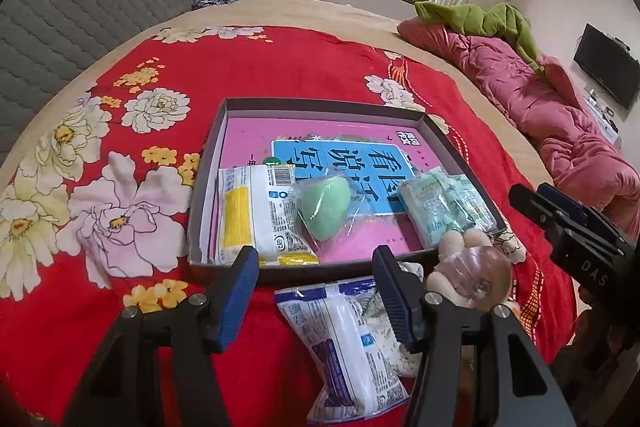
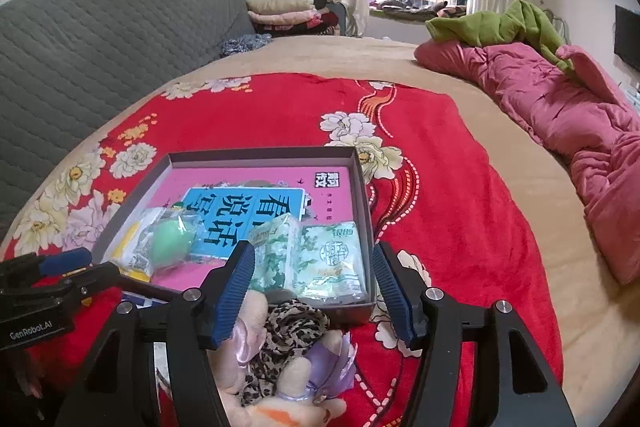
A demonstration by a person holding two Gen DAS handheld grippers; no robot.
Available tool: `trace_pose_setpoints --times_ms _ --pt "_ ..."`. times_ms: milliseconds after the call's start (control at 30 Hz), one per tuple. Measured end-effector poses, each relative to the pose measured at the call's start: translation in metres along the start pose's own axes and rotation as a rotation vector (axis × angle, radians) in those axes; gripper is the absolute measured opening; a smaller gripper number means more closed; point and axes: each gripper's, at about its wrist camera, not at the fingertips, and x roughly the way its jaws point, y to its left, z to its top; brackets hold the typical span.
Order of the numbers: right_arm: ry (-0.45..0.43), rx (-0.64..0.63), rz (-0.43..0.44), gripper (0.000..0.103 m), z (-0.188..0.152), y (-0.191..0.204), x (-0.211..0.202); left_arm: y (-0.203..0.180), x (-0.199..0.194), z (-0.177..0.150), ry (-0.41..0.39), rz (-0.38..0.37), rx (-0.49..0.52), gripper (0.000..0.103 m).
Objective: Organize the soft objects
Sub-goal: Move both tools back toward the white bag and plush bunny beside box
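Red blanket, half-filled box

Cardboard box [image 1: 208, 163] on the bed already collects three soft packets in a row; a white pack [image 1: 340, 339] and plush toy [image 2: 280, 359] wait just outside it. Left tongs [image 1: 316, 291] and right tongs [image 2: 316, 287] both spread, pinching nothing, likely between pickups

Before you, the shallow box [image 1: 460, 143] rests on the floral blanket [image 1: 280, 67], which is spread over the bed. A book [image 1: 256, 135] lies flat on the box floor. On the book, along the near wall, sit three items from left to right: a sealed packet [image 1: 256, 211], a bagged egg-shaped sponge [image 1: 324, 209] and a tissue pack [image 1: 444, 205]. Outside the near wall lie a second sealed packet [image 1: 344, 343] and, to its right, a plush toy [image 2: 288, 355]. A rumpled quilt [image 1: 532, 95] lies along the bed's right side.
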Motion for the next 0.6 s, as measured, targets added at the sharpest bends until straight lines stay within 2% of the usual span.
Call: trace_pose_setpoints --times_ms 600 --pt "-0.08 0.026 0.024 0.071 0.006 -0.006 -0.031 -0.003 -0.04 0.003 -0.04 0.044 -0.017 0.059"
